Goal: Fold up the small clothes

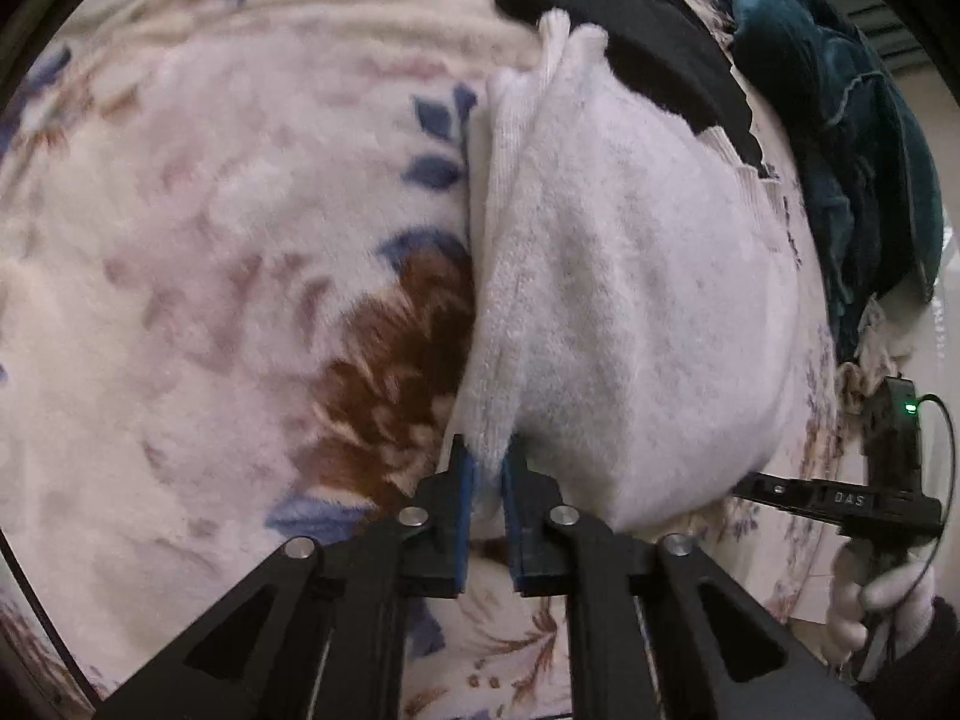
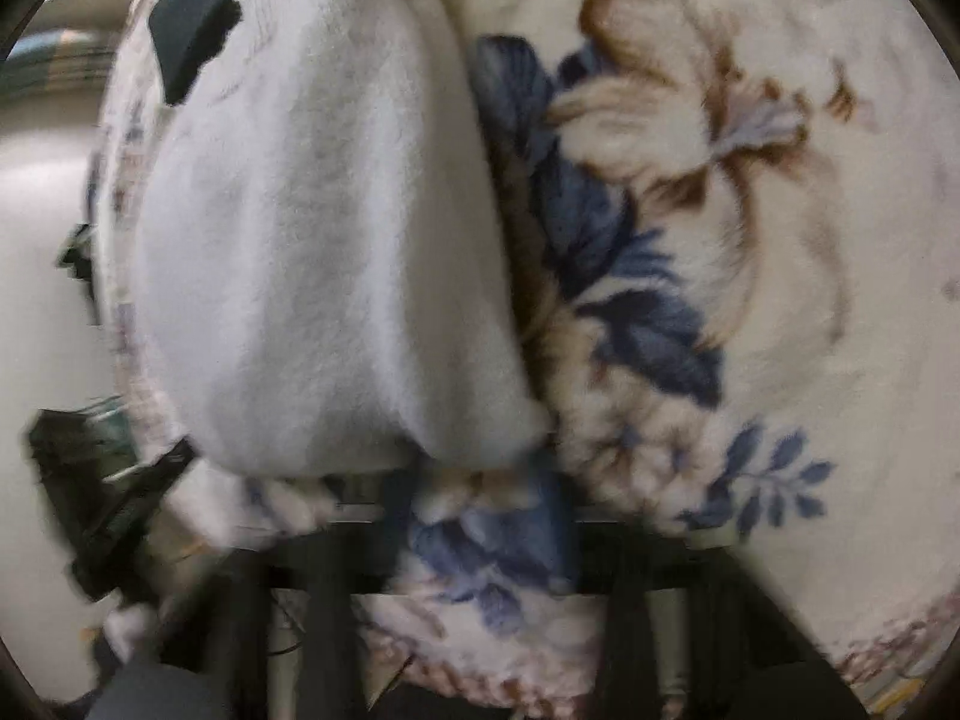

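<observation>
A small white fleecy garment [image 1: 630, 300] lies folded on the floral blanket [image 1: 210, 240]. My left gripper [image 1: 487, 480] is shut on the garment's near ribbed edge between its blue pads. The right gripper's black body [image 1: 840, 501] shows at the garment's right side, held by a white-gloved hand [image 1: 870, 594]. In the right wrist view the same garment [image 2: 312, 240] fills the left half, and the view is blurred. My right gripper [image 2: 480, 504] sits at the garment's near edge; its blue pad [image 2: 552, 516] shows, and its jaws look apart with blanket between them.
A black cloth [image 1: 630, 30] lies beyond the white garment, also in the right wrist view [image 2: 192, 30]. A teal garment [image 1: 840, 138] is heaped at the far right blanket edge. The blanket's fringed edge [image 2: 480, 678] runs close below the right gripper.
</observation>
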Action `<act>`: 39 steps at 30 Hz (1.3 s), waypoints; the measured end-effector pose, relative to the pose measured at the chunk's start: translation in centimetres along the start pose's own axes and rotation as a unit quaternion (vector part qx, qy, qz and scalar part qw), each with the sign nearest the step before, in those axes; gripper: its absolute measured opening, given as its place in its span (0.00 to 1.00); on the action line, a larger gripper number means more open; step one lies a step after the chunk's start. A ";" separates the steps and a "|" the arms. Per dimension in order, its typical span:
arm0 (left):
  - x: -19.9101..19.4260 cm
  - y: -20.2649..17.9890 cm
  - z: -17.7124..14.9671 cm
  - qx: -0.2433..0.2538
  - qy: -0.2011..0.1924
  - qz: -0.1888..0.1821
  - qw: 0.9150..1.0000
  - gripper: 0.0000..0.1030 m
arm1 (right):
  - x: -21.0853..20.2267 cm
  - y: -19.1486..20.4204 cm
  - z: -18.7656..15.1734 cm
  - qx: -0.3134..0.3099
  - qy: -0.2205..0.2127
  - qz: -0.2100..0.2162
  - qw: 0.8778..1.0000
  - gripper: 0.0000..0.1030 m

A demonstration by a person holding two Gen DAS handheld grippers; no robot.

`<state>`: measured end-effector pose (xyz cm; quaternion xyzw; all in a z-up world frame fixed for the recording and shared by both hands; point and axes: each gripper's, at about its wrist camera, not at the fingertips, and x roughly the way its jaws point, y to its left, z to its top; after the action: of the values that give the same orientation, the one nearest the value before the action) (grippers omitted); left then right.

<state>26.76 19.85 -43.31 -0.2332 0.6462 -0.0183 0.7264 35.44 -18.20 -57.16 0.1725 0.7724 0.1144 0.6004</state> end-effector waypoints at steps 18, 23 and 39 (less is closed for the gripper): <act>-3.4 -2.2 11.1 0.011 -0.054 -0.055 0.997 0.65 | -8.2 1.1 4.5 0.020 -0.074 -0.003 0.997 0.50; 0.8 -7.1 16.2 0.103 -0.044 -0.015 0.994 0.65 | -9.6 3.7 12.4 -0.004 -0.133 0.011 0.991 0.50; -1.9 -6.9 17.7 0.125 -0.119 0.003 0.985 0.02 | -10.3 6.6 14.8 -0.053 -0.214 -0.031 0.975 0.04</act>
<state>45.06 19.91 -38.09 -0.1390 0.5483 -0.0691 0.8217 52.89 -16.75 -49.20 0.1371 0.6237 0.0967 0.7634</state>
